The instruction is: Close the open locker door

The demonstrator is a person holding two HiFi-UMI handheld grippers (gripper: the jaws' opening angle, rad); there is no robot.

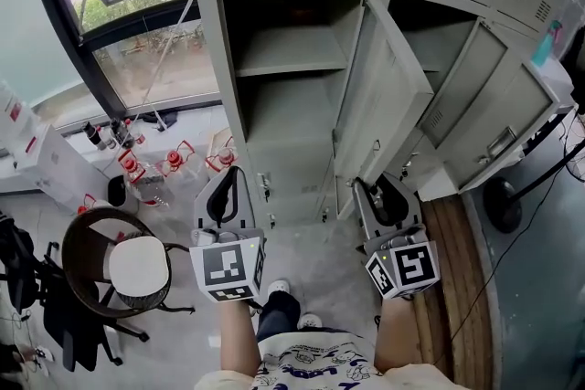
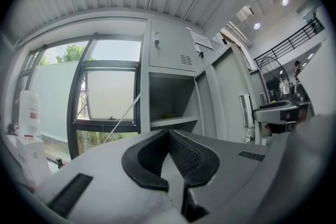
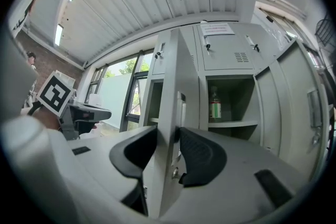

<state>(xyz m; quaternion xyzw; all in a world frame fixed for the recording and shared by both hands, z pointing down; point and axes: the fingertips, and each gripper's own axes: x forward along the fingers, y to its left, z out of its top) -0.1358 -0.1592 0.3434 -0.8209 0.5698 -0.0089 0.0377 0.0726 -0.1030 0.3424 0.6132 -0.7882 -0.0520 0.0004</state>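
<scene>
The grey locker door [image 1: 379, 96] stands open, swung out from the empty shelved compartment [image 1: 283, 78] toward me. My right gripper [image 1: 370, 192] is at the door's lower free edge. In the right gripper view the door edge [image 3: 164, 113] runs up between the two black pads [image 3: 202, 157], and the right gripper [image 3: 167, 139] is open around it, close on both sides. My left gripper [image 1: 226, 183] hangs in front of the compartment's left side, shut and empty. In the left gripper view the left gripper [image 2: 168, 134] points at the compartment, with the door [image 2: 231, 97] to its right.
A second locker door [image 1: 494, 119] stands open further right; a bottle [image 3: 214, 105] sits on the shelf there. A round chair [image 1: 128, 265] is at my left, red-and-white items [image 1: 174, 162] lie below the window, and a black stand base [image 1: 503, 205] is on the right.
</scene>
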